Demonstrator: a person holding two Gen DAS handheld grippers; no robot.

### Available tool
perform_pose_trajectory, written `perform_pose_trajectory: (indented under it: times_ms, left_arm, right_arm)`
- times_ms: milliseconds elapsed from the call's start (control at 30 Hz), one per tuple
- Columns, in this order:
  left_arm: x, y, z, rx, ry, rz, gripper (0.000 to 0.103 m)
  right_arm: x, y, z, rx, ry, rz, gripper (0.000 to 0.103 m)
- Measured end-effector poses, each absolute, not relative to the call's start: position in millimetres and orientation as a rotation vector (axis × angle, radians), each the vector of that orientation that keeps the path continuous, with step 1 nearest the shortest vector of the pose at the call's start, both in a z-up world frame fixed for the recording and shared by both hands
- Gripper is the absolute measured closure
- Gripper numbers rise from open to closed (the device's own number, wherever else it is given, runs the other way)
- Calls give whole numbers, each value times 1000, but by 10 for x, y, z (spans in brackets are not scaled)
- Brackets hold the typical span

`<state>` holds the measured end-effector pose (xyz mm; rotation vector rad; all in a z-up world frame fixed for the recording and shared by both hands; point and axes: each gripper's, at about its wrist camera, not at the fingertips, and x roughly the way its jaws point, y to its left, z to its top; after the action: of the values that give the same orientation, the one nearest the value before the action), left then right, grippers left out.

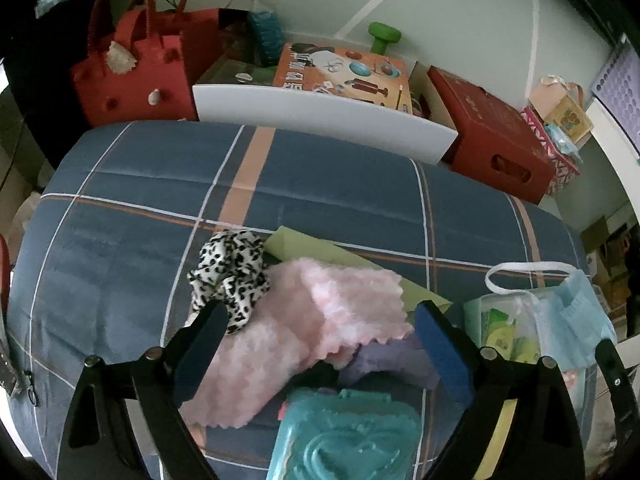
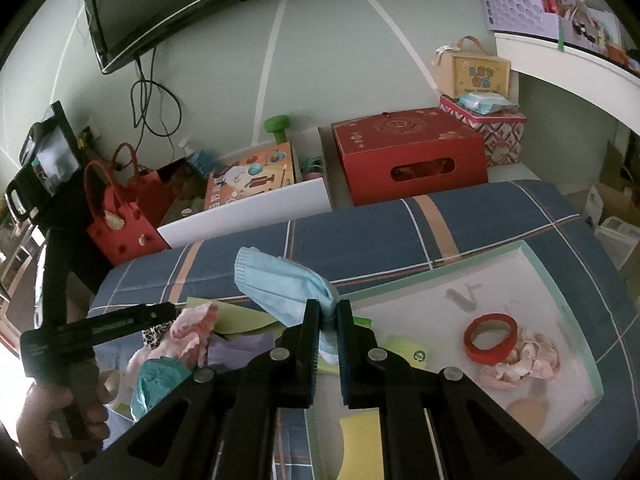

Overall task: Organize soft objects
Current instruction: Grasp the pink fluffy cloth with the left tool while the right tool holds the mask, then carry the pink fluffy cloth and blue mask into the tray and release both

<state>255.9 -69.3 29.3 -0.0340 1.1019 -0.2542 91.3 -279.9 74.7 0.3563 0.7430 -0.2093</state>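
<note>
A blue mask point(image 2: 286, 284) hangs pinched in the right gripper point(image 2: 327, 316) above the plaid bed point(image 2: 380, 224), beside a white tray point(image 2: 560, 280) holding red tape point(image 2: 491, 338). The left gripper point(image 1: 320, 336), jaws wide, hovers over a pink cloth point(image 1: 312, 320).

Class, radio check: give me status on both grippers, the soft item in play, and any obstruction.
Right gripper shut on blue mask, lifted beside the tray. Left gripper open over pink cloth. Teal case lies close beneath.
</note>
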Motion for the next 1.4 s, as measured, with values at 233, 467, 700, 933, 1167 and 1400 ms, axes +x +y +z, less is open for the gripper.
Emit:
perform_pose_trajectory:
  times_ms: [233,467,700,933,1167,1400]
  left_arm:
    - [2581,-897,180,13,1128,-277,26]
    - [2587,-968,63,11,1165,-297,53]
    - [2617,-932,-11,-1,1172,-284,88]
    - [2622,-858,54,-44,1137,-286,95]
    - [2543,-766,332,-89,1049,-311,96]
    - [2393,-703,705,-104,951,-338,96]
  right_arm:
    - [933,-2794,720,361,751,-201,94]
    - [945,-2786,703,365,755,-196,94]
    - [942,-2786,699,365,755,-193,94]
    - [949,-2783,699,367,758,-193,94]
    - [944,-2785,702,366,756,-194,94]
    - [931,-2768,745,362,741,-193,94]
